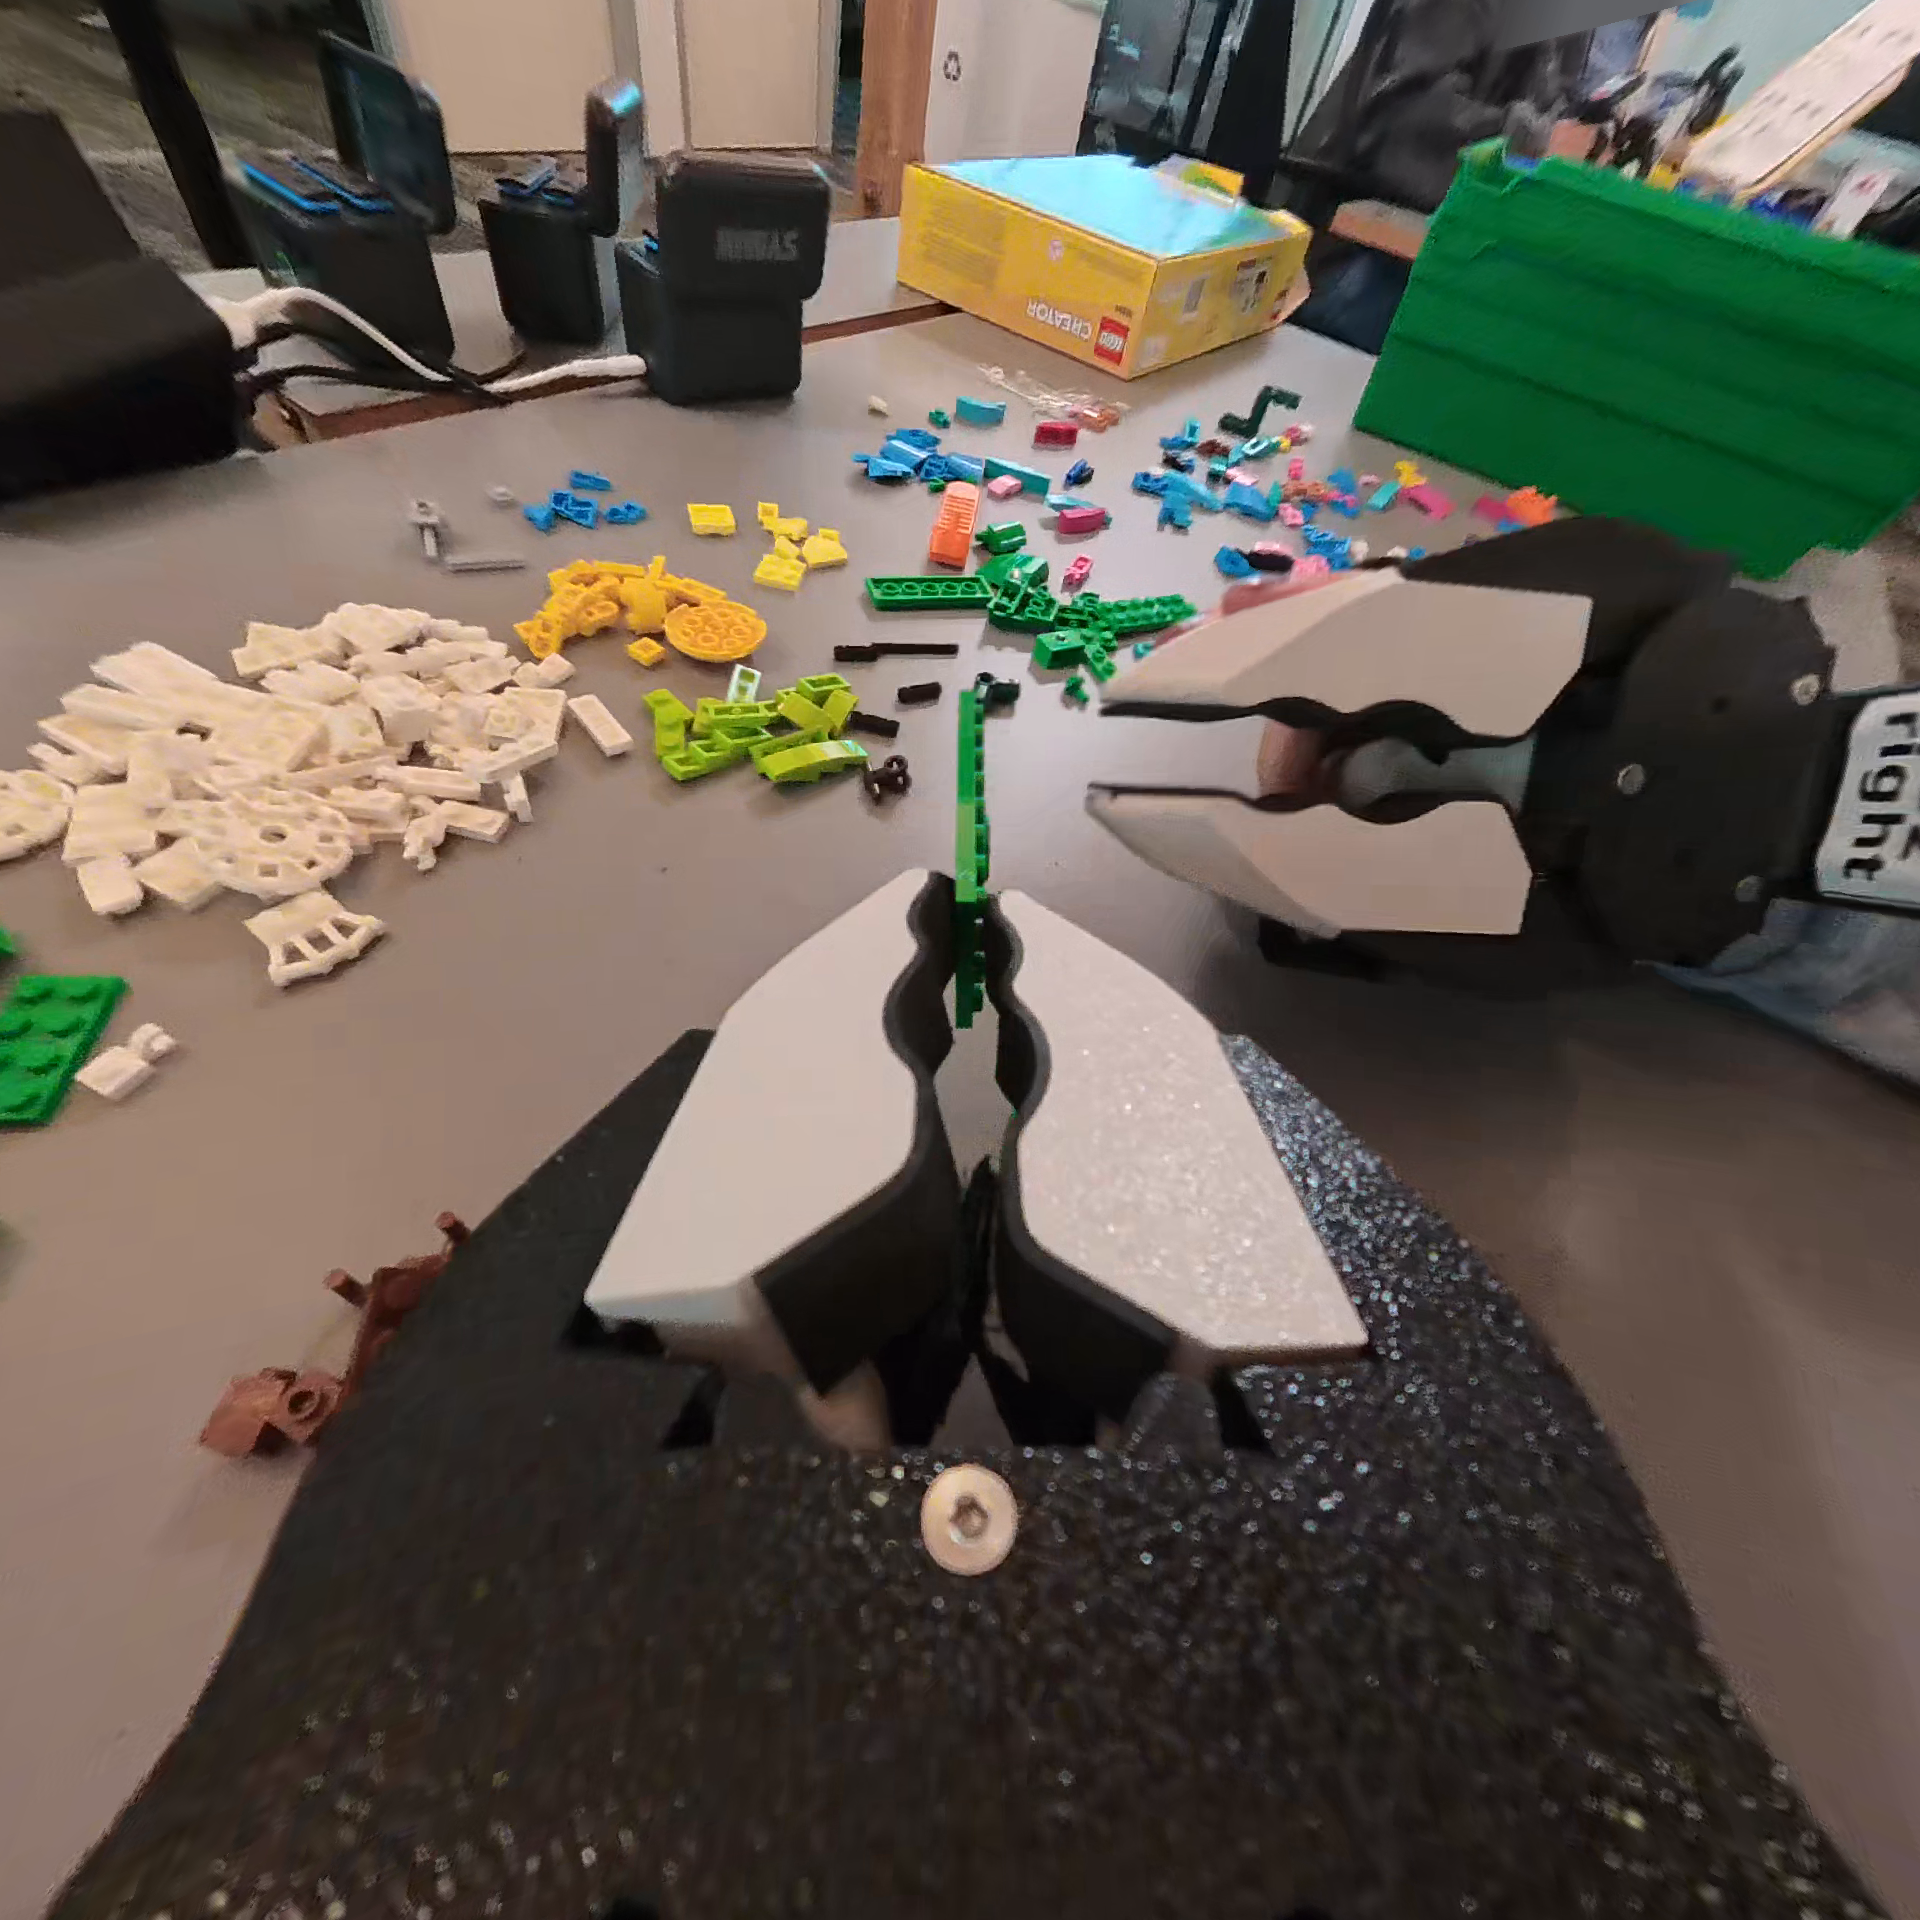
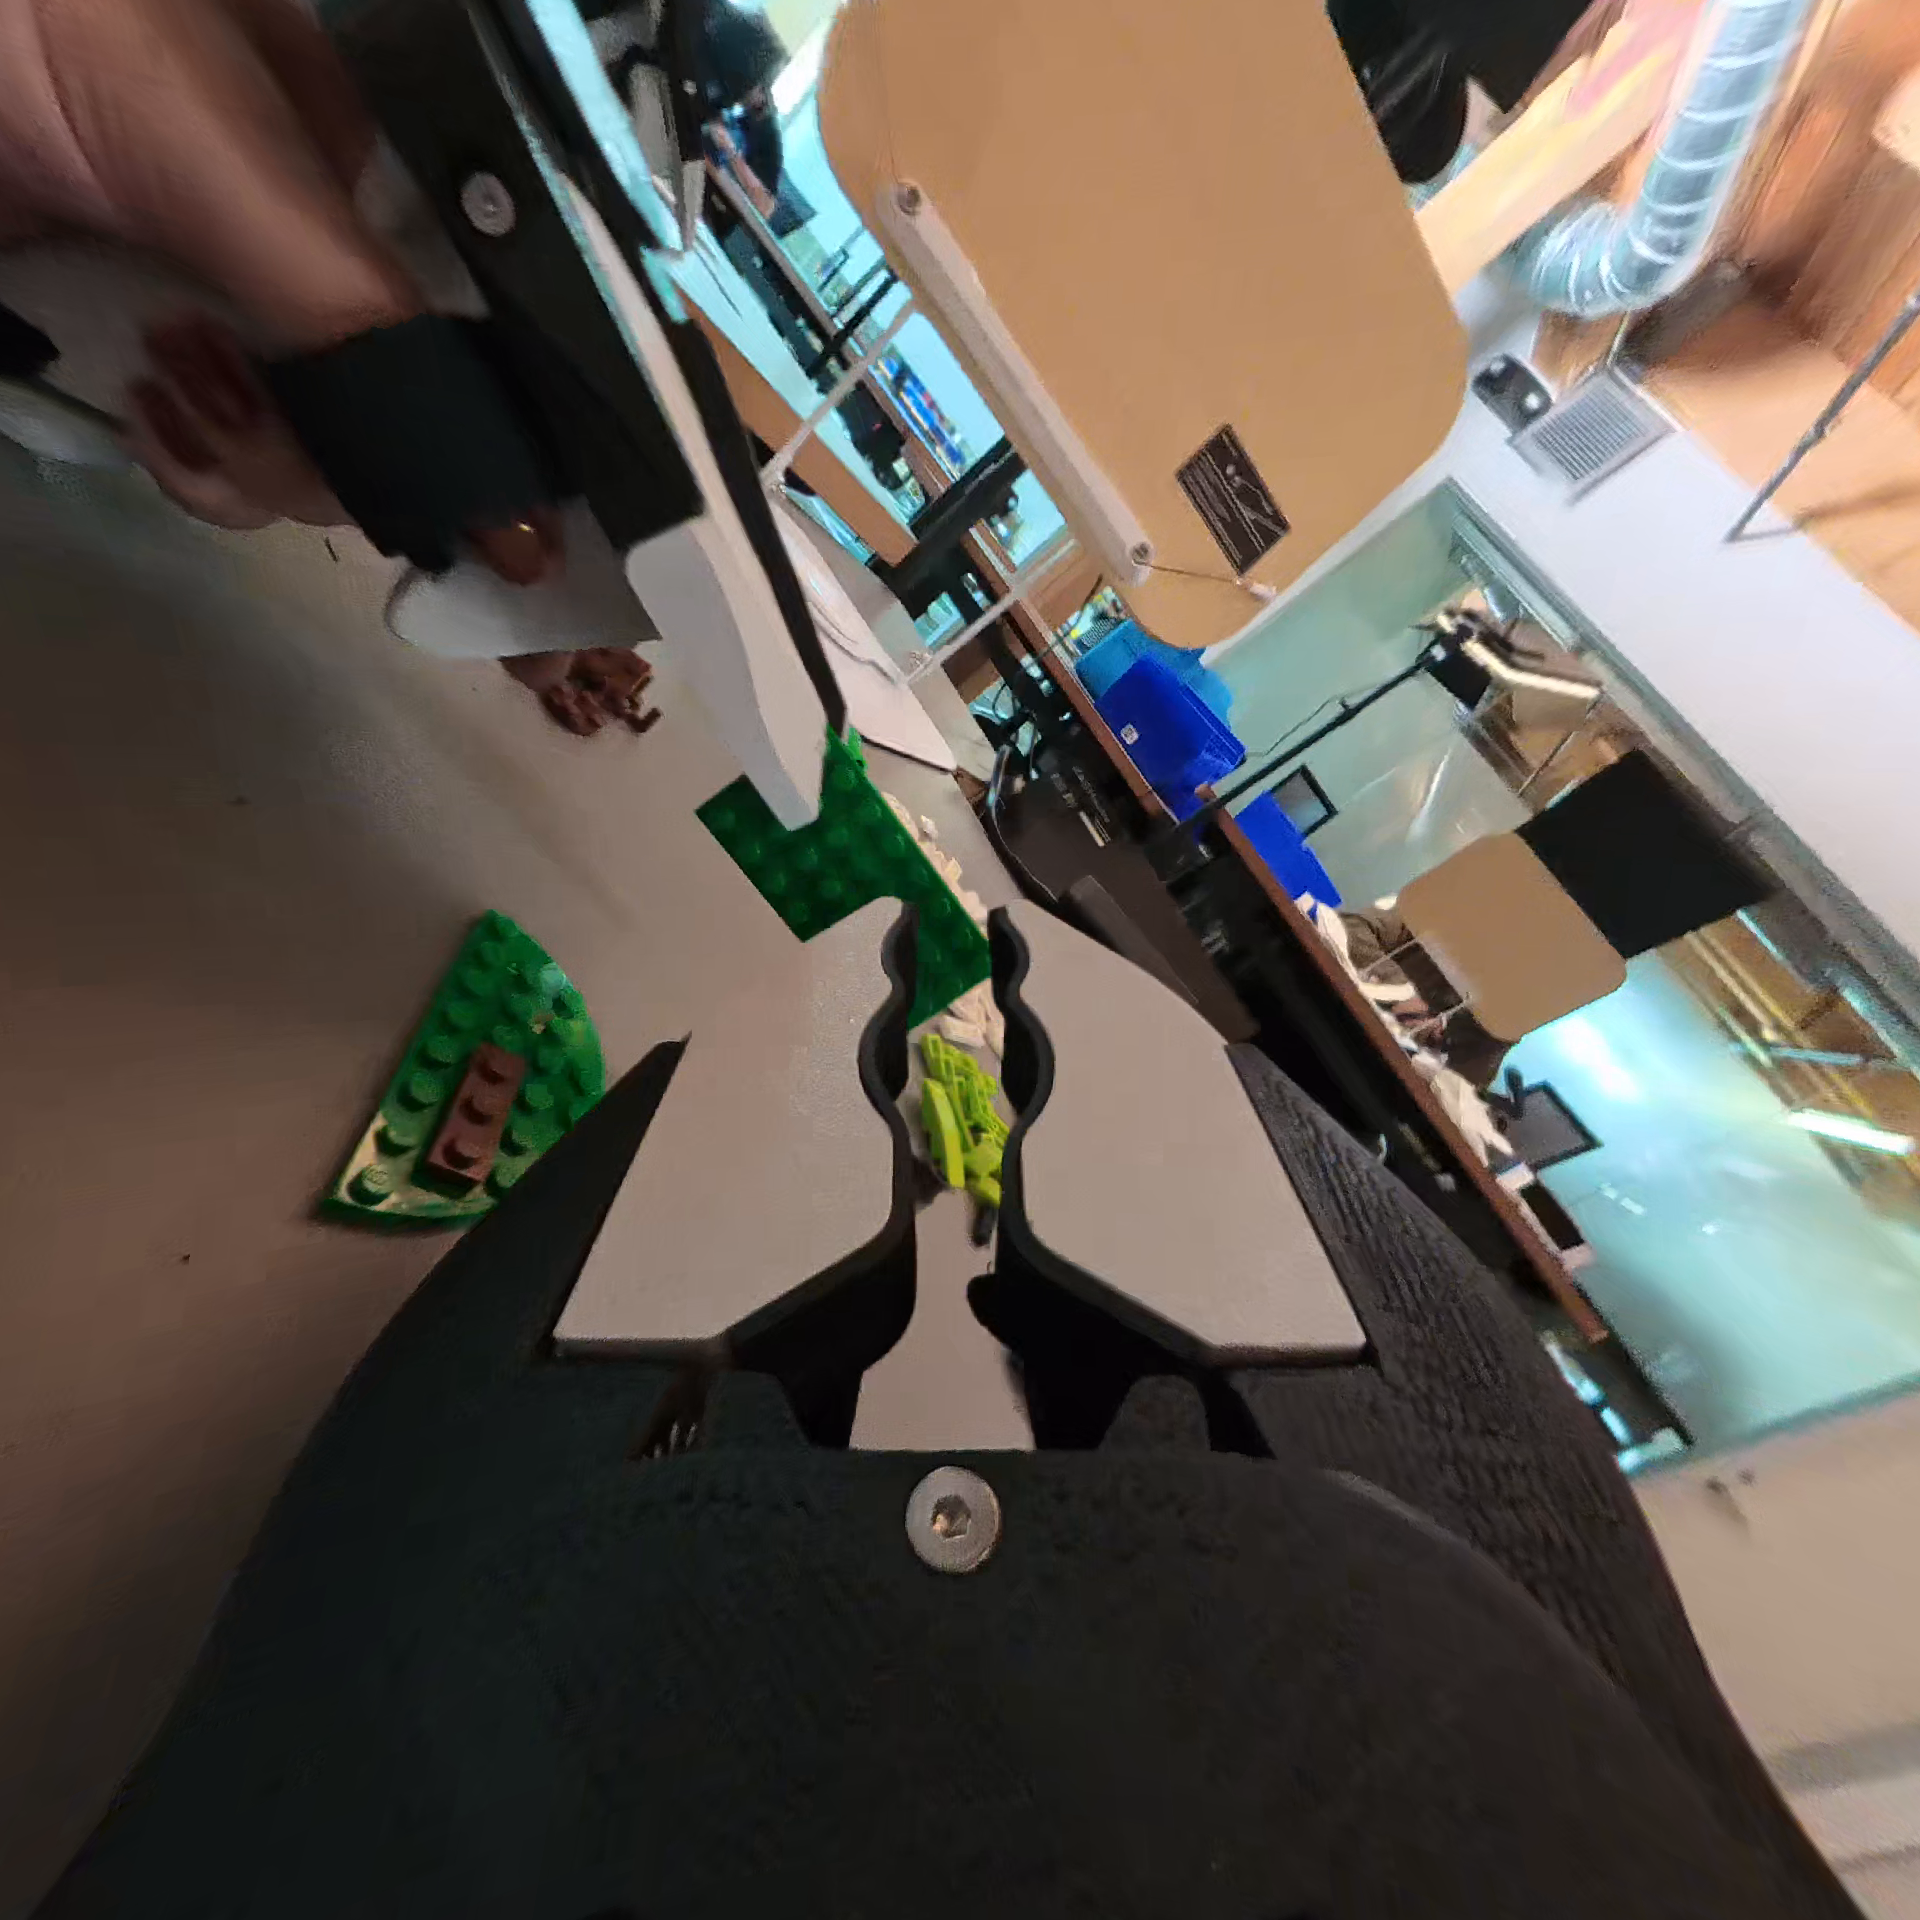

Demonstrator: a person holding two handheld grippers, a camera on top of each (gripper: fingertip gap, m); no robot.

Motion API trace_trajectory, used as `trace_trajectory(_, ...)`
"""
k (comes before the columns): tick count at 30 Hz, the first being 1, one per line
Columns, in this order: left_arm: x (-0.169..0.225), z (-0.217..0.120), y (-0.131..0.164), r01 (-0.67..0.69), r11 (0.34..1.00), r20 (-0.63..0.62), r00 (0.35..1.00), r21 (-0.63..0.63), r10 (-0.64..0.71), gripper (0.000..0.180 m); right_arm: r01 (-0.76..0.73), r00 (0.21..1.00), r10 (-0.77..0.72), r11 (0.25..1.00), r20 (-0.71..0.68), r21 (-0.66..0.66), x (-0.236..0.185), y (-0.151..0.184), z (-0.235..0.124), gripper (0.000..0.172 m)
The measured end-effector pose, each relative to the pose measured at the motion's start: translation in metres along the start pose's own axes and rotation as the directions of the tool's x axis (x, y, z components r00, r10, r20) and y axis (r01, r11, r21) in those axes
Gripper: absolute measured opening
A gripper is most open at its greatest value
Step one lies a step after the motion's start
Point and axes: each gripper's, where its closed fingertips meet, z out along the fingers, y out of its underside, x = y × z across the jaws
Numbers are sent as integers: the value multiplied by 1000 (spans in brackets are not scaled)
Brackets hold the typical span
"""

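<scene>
While the left gripper [image 1: 966, 914] clamps the thin green plate [image 1: 971, 821] edgewise, the right gripper [image 1: 1096, 748] hangs open beside it. Light and stiff, the plate probably pivots easily; its flat faces suit gripping best.

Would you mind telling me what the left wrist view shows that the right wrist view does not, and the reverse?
Only the left wrist view: the white brick pile, yellow bricks, yellow box and green bin.

Only the right wrist view: a rounded green plate carrying a brown brick, and blue bins.

Both: the left gripper clamping a green plate, the empty, slightly open right gripper, lime bricks and the grey table.
</scene>
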Motion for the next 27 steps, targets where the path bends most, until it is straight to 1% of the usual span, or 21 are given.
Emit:
trace_trajectory(2, 3, 1, 1, -40, 999, 11, 999, -10, 40, 4, 36, 999, -37, 999, 10, 25, -5, -4, 4, 22)
trace_trajectory(4, 4, 0, -1, -63, 998, 20, 998, 8, 63, 4, 54, 998, -55, 997, 20, 57, -8, -7, 8, 33)
trace_trajectory(6, 9, -3, -13, -82, 991, 7, 997, 103, 82, 4, 11, 1000, -11, 997, 3, 79, -2, -9, 11, 46)
trace_trajectory(8, 7, -7, -25, -100, 975, 48, 995, 197, 92, 4, -96, 995, 100, 990, -28, 102, 11, -11, 12, 53)
trace_trajectory(11, 7, -8, -37, -159, 944, 99, 986, 288, 136, 4, -288, 952, 300, 945, -61, 156, 33, -11, 12, 54)
trace_trajectory(13, 11, -6, -40, -194, 932, 103, 980, 305, 171, 4, -354, 929, 368, 919, -50, 174, 40, -10, 15, 54)
trace_trajectory(15, 9, -7, -42, -206, 924, 125, 977, 321, 174, 4, -364, 926, 376, 912, -31, 188, 39, -12, 17, 50)
trace_trajectory(17, 9, -9, -44, -188, 921, 110, 981, 341, 160, 4, -353, 932, 363, 915, -15, 196, 36, -14, 18, 44)
trace_trajectory(21, 9, -14, -47, -151, 914, 79, 988, 377, 131, 4, -363, 930, 368, 908, 16, 210, 34, -16, 16, 46)
trace_trajectory(25, 19, -14, -45, -159, 911, 7, 986, 380, 168, 4, -381, 924, 373, 893, 82, 238, 28, -23, 12, 49)
trace_trajectory(27, 19, -13, -44, -156, 916, 10, 986, 371, 164, 4, -388, 922, 378, 890, 87, 240, 28, -23, 11, 49)
